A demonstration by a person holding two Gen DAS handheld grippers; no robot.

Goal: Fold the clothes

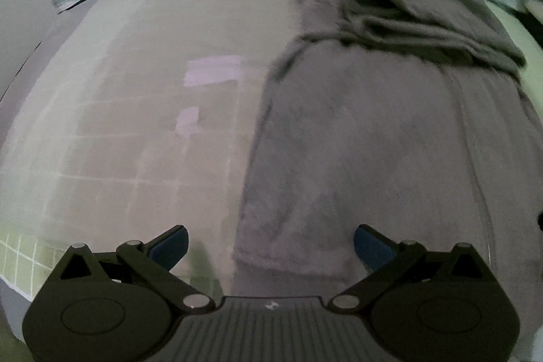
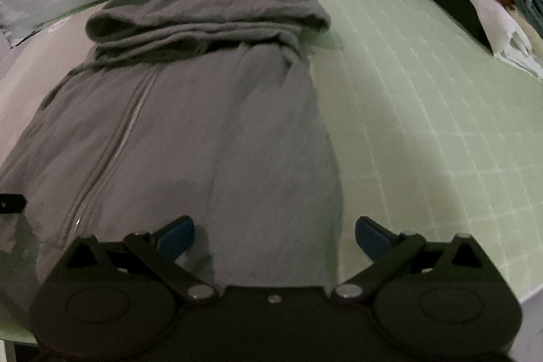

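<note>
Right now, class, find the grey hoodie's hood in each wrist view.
Left wrist: hood sits upper right, bunched at the far end.
Right wrist: hood sits upper centre-left, above the zipper.
Shared landmark: green grid mat under the hoodie.

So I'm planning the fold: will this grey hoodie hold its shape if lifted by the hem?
Probably not: the grey hoodie lies limp, its hood slumped in soft folds, so it should sag. Its thick fabric likely grips the mat.
</note>
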